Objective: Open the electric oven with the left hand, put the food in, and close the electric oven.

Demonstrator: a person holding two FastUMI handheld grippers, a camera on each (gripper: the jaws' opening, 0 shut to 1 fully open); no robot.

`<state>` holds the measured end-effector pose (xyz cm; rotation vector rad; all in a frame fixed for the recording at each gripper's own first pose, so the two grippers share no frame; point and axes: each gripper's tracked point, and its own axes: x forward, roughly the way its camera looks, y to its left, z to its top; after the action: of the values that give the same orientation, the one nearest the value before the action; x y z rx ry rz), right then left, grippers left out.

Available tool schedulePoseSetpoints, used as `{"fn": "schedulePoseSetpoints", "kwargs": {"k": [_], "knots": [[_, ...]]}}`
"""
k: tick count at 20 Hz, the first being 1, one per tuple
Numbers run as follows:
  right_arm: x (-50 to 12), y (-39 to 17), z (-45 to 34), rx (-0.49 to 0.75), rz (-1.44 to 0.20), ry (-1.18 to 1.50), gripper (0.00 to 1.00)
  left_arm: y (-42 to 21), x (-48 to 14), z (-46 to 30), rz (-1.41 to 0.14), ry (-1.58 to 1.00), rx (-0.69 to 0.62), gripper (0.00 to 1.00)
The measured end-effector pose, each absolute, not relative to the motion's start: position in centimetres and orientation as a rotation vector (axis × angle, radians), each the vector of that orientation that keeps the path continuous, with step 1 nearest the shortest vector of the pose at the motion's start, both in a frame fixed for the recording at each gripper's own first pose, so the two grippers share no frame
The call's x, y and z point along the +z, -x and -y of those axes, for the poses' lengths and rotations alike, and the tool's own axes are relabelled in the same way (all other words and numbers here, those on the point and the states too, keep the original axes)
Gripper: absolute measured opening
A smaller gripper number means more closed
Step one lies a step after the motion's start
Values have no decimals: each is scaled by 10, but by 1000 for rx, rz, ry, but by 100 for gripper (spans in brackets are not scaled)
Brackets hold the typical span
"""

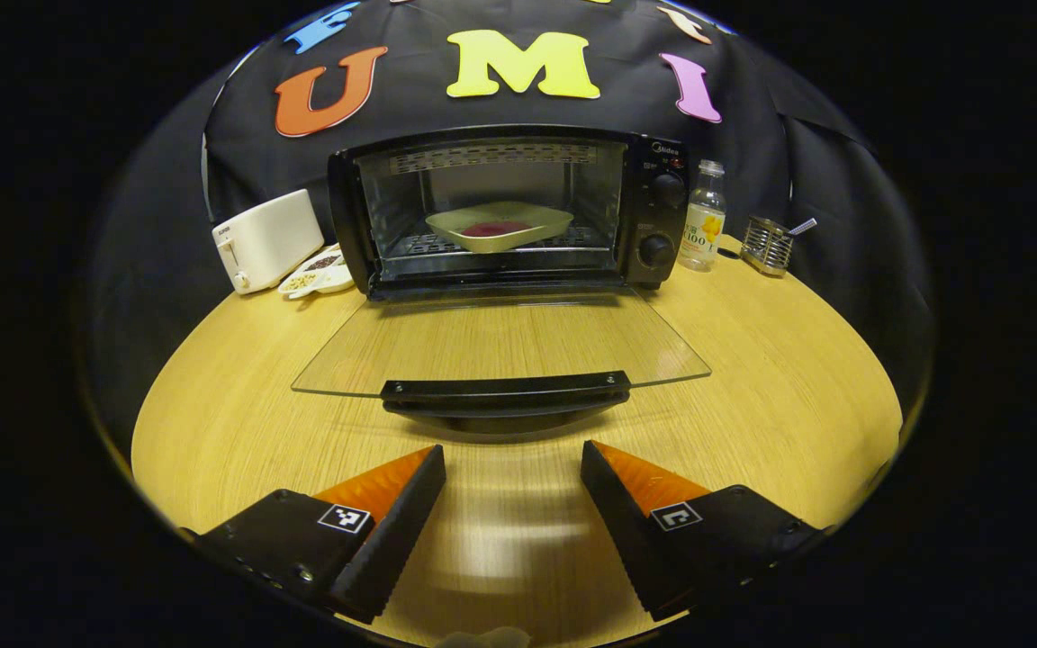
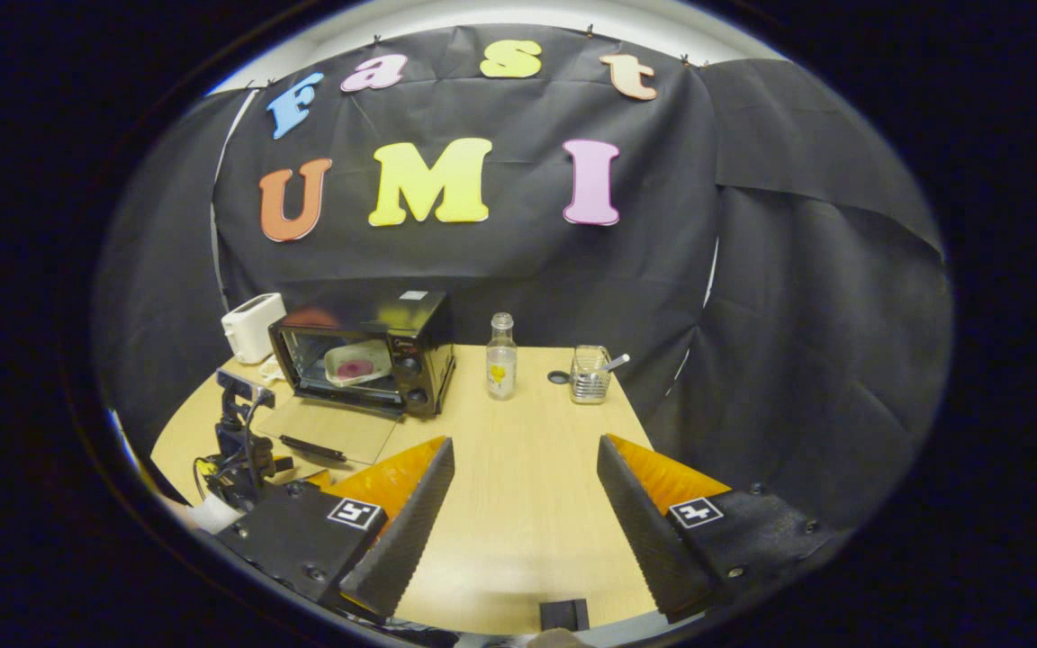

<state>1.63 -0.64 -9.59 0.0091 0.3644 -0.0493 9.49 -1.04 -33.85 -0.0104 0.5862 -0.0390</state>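
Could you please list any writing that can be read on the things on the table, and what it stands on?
Nothing can be quoted safely.
electric oven: brand mark and dial markings on its panel, too small.
bottle: printed label, blurred.
toaster: small mark on its end, too small.
left hand-held gripper: square coded markers, patterns, no words.
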Motion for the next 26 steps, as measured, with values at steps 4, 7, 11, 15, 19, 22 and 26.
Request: {"fn": "schedulePoseSetpoints", "kwargs": {"k": [4,7,11,15,19,22,26], "knots": [[-98,-15,7,-87,-375,-19,100,-110,-344,9,-595,8,-39,97],[-100,-18,7,-108,-386,-46,100,-112,-342,6,-608,10,-32,97],[-103,-24,-4,-99,-391,-64,100,-117,-320,3,-591,15,-38,97],[-99,-29,-14,-86,-374,-73,100,-128,-287,-1,-535,0,-59,97],[-96,-33,-16,-83,-363,-93,100,-146,-248,-9,-475,-2,-66,97],[-99,-35,-14,-91,-361,-114,100,-158,-223,-10,-442,-9,-78,97],[-95,-32,-6,-111,-343,-132,100,-172,-206,-12,-431,-12,-74,97]]}}
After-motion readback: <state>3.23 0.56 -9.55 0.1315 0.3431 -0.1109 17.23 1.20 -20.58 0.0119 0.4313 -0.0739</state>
